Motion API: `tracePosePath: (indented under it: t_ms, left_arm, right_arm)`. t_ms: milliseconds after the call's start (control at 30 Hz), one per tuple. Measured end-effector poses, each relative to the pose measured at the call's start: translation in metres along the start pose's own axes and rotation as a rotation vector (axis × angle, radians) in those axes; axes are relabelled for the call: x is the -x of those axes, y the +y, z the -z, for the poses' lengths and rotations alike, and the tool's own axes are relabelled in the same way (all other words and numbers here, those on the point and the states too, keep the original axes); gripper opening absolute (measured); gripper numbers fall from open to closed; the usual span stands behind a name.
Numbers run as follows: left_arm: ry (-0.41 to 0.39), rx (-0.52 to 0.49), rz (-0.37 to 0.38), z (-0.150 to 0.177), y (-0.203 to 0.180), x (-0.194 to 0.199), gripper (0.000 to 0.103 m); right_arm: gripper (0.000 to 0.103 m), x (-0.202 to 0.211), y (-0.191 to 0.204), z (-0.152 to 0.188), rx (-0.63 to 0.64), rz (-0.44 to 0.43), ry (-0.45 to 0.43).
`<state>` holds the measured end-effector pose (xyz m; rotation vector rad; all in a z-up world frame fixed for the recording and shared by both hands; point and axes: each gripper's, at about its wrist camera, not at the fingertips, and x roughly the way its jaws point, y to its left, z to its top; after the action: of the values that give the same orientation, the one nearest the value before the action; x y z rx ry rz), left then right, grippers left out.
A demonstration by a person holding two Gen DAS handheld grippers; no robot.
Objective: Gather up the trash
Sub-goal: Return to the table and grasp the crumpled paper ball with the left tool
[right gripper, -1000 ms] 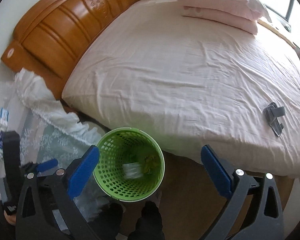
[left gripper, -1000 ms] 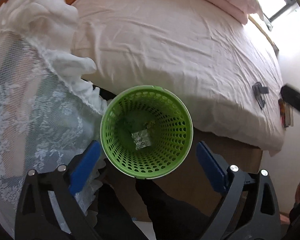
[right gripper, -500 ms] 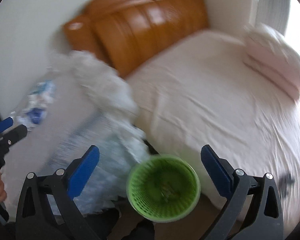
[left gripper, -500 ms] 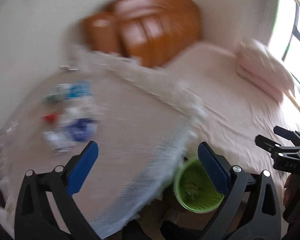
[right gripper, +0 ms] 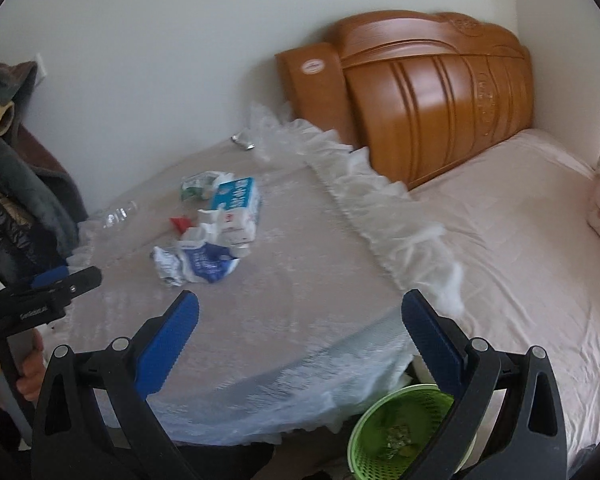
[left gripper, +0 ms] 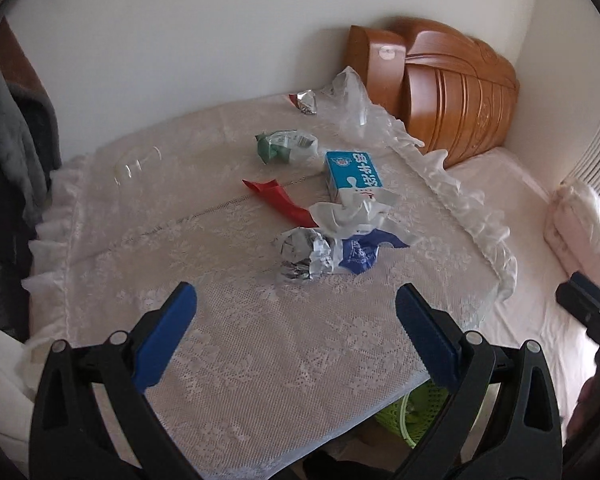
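Both claws are hanging above the near edge of the table (left gripper: 260,360), and each one is standing wide and released with nothing between its blue pads: the left gripper (left gripper: 296,336), whose jaws have just been opening a little more, and the right gripper (right gripper: 300,336). The trash is lying in a loose group around the middle of the table, well apart from both claws, while the green basket (right gripper: 400,432) is standing on the floor below the table's near corner, between the table and the bed (right gripper: 520,240). I am judging that the main risk is coming from the lace cloth (left gripper: 340,380): it is thin, full of holes and frilled at the border, so a pad closing too low could be catching it and dragging the whole pile. The crumpled foil ball (left gripper: 300,256) is touching the blue and white wrapper (left gripper: 360,256), so a wide bite may be taking both, or pushing one away. The milk carton (left gripper: 352,178) is boxy with flat smooth sides and seems the easiest to hold. The red strip (left gripper: 280,198) is flat and glossy and may be slipping. The clear bottle (left gripper: 136,162) is round, nearly invisible near the table's far left edge, and may be rolling off.
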<state>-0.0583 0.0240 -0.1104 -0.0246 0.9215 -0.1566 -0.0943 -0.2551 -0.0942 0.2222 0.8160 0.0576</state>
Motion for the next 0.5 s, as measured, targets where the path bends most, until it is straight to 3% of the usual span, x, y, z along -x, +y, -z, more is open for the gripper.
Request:
tracePosePath:
  t_ms: [200,333,500]
  left_arm:
    - [-0.012,-0.089,0.015,0.0,-0.003,-0.02,0.095]
    - [-0.03,-0.244,0.023,0.001,-0.009,-0.048,0.095]
    - [-0.031,-0.394,0.099,-0.008,-0.007,-0.082,0.093]
  right_arm:
    - [0.101,-0.009,0.008,0.006,-0.012,0.02,0.036]
    - [0.101,-0.011,0.006,0.011,-0.024,0.063,0.066]
    - [0.101,-0.011,0.005,0.019,-0.043,0.137,0.11]
